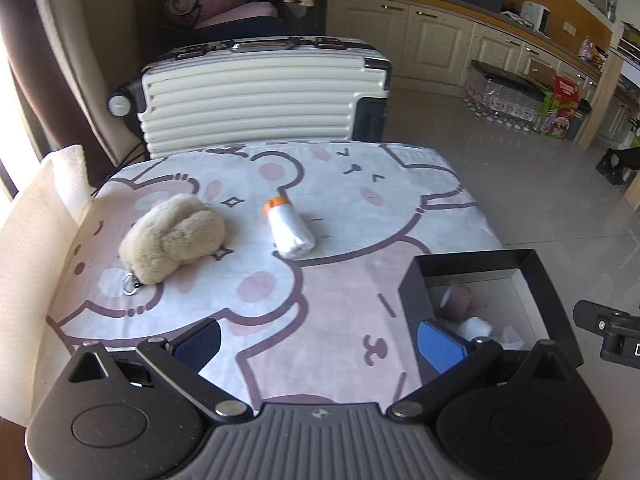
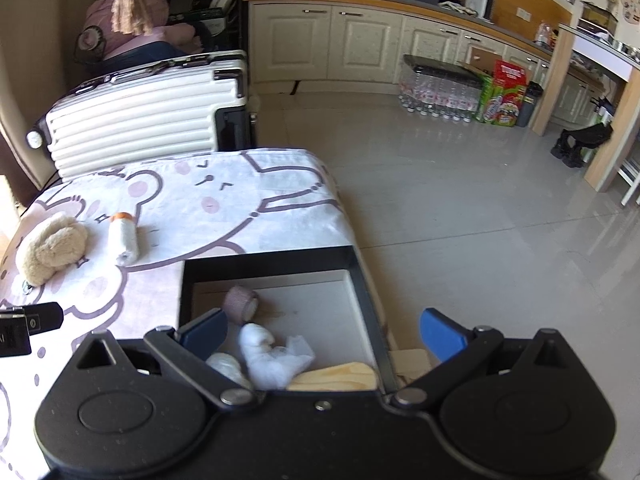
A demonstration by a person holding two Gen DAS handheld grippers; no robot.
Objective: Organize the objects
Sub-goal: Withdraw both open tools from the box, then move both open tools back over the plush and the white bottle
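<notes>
Left wrist view shows the table (image 1: 340,280) under a bear-print cloth, with a black box (image 1: 472,258) at its near right corner, placed as the bin for loose items. A brown roll (image 2: 241,299) and white wads (image 2: 276,356) already lie inside. A plush (image 1: 174,238) and an orange-capped roll (image 1: 289,227) lie left of the box, apparently still to be stowed. Left gripper (image 1: 320,340) hangs over bare cloth, fingers apart and empty. Right gripper (image 2: 322,332) hovers above the box, fingers likewise apart, holding nothing.
</notes>
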